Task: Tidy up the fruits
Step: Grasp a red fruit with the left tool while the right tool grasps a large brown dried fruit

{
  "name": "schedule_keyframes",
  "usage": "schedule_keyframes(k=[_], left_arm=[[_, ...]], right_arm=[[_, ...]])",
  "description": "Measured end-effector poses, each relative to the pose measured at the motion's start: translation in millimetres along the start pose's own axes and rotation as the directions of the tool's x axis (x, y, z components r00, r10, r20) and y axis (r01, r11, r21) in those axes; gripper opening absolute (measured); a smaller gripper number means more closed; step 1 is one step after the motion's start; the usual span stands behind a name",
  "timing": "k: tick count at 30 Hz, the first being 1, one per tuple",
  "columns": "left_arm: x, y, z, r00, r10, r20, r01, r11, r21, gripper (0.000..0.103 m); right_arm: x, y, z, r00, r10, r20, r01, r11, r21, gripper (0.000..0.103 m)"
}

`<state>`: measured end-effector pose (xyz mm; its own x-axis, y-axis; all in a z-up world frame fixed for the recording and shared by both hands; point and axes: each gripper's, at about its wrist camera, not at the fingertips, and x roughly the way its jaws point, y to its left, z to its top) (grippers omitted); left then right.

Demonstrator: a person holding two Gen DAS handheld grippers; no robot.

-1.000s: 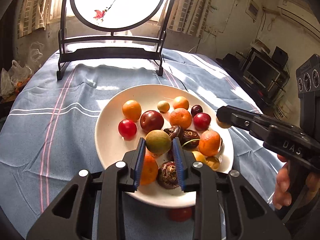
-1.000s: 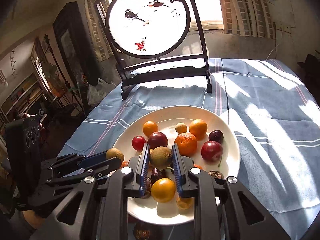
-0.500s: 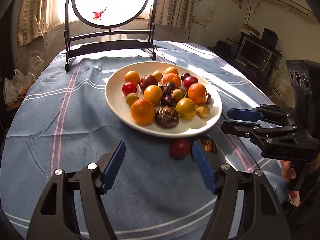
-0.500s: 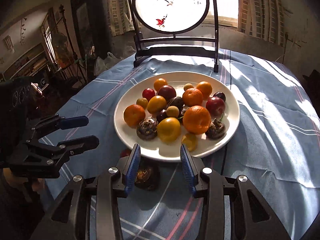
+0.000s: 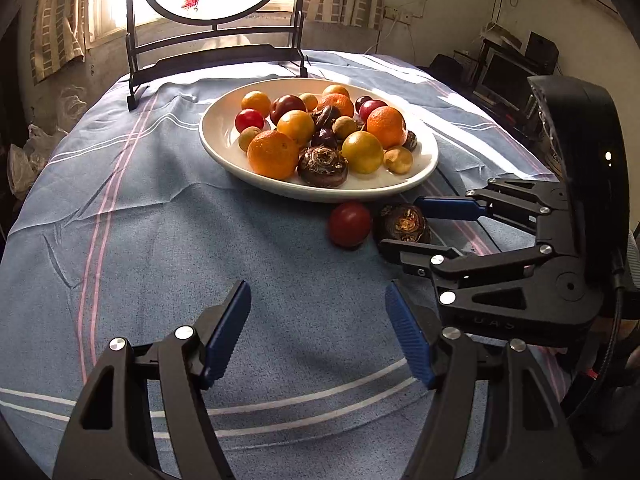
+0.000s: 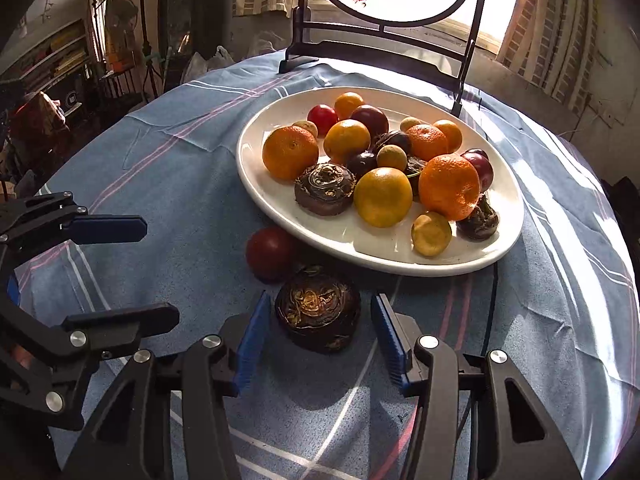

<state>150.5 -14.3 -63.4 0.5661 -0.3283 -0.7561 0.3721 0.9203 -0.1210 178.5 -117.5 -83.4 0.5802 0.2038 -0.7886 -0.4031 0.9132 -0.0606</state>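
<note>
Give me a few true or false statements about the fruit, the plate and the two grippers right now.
1. Two items lie on the cloth beside the plate: a red fruit and a dark chestnut. True.
2. The right gripper is shut on the chestnut. False: it is open, with the chestnut between its fingers.
3. The left gripper holds an orange. False: it is open and holds nothing.
4. The plate holds oranges and dark fruits. True.
5. The red fruit sits on the plate. False: it is on the cloth.
</note>
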Motion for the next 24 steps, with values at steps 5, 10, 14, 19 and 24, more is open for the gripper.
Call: schedule_keyframes(k=[5, 10, 14, 19, 24], left_arm=[[5, -4, 1, 1.000, -0.004, -0.007, 0.004, 1.000, -0.001, 0.068], [9, -7, 2, 1.000, 0.004, -0.017, -0.004, 1.000, 0.002, 0.068], [11, -12, 7, 1.000, 0.022, -0.016, -0.022, 1.000, 0.018, 0.068], [23, -26, 19, 0.998, 0.058, -0.015, -0.057, 0.997, 0.051, 0.068], [40, -42, 34, 0.996, 0.081, -0.029, -0.079, 0.994, 0.077, 0.068]], right_arm=[[-3, -7, -1, 1.000, -0.002, 0.006, 0.002, 0.999, 0.033, 0.044], [-17, -23, -12, 0.999, 0.011, 0.042, -0.015, 0.996, 0.084, 0.044], [-32, -49, -26, 0.997, 0.005, 0.079, -0.017, 0.988, 0.151, 0.044], [-52, -92, -47, 0.990, -0.007, 0.143, -0.033, 0.962, 0.272, 0.044], [-63, -116, -61, 0.982, -0.004, 0.186, -0.060, 0.940, 0.336, 0.044]])
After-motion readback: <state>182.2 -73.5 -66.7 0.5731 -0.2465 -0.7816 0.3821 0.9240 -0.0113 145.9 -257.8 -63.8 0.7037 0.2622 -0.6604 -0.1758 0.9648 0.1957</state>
